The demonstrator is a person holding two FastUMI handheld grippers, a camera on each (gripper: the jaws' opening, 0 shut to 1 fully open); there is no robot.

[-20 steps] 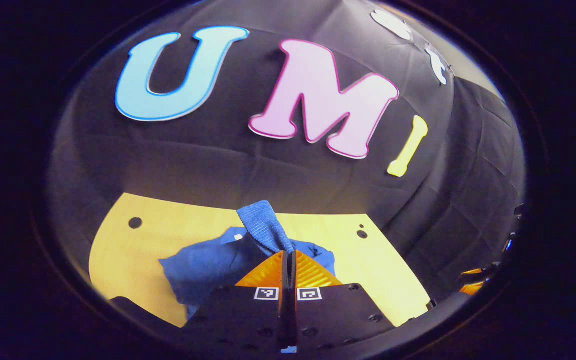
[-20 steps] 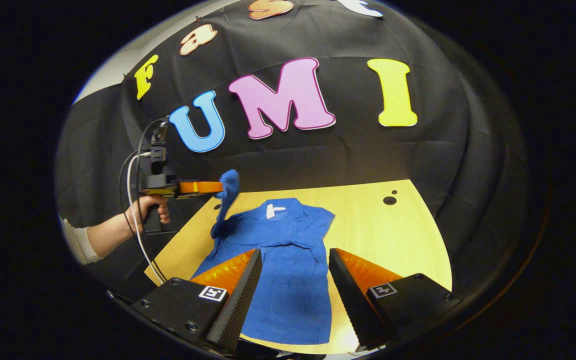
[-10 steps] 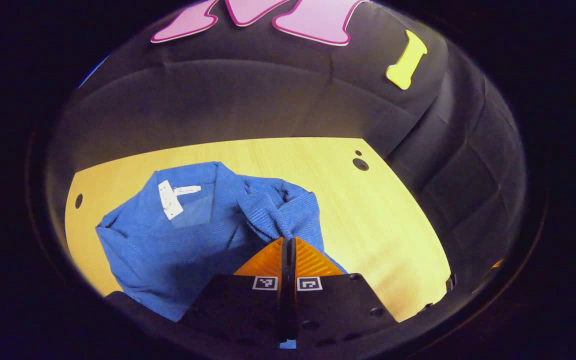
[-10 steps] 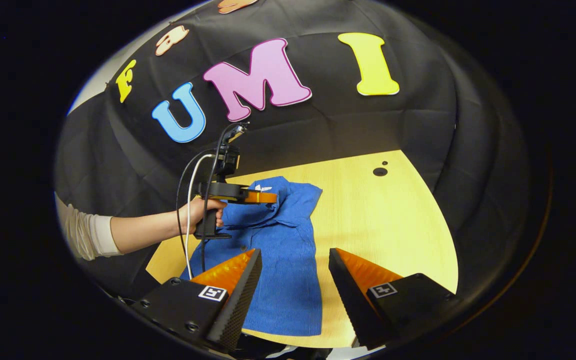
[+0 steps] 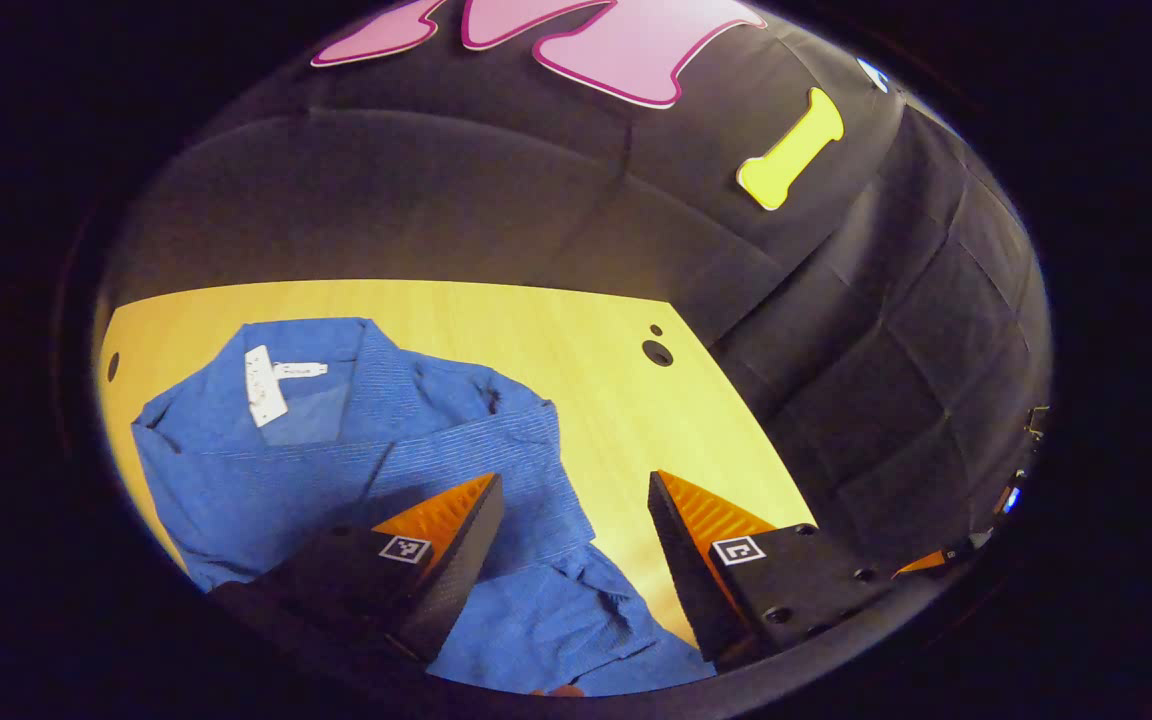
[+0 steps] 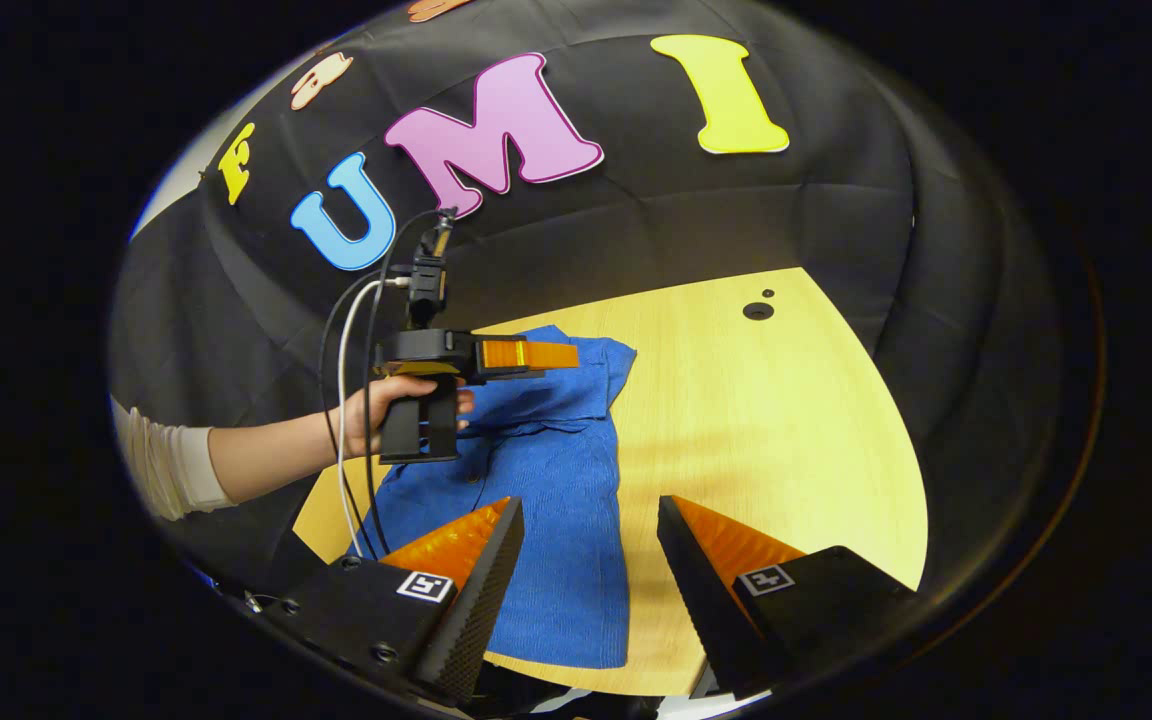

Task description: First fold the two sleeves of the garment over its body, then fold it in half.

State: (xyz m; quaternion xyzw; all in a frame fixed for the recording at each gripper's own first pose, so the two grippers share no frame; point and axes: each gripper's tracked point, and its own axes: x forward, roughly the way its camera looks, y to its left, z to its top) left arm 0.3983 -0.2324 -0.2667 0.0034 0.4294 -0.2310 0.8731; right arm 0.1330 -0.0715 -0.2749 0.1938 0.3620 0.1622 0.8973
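A blue garment (image 5: 266,480) lies on the wooden table (image 5: 586,340), collar and white label (image 5: 261,385) towards the far edge. One sleeve (image 5: 526,440) rests folded across the body. My left gripper (image 5: 574,480) hovers open just above that sleeve, holding nothing. In the right gripper view the garment (image 6: 556,520) stretches from the near table edge to the back, and a hand (image 6: 376,400) holds the left gripper (image 6: 561,355) level over its upper part. My right gripper (image 6: 590,502) stands open above the garment's lower half, apart from the cloth.
Bare table (image 6: 766,420) extends to the right of the garment, with two small holes (image 6: 758,311) near the far corner. The black booth wall rises directly behind the table. A cable (image 6: 341,420) hangs from the left gripper beside the person's forearm.
The left gripper carried the sleeve over the body, lowered it, then opened and let go. The right gripper stayed open and edged slightly closer.
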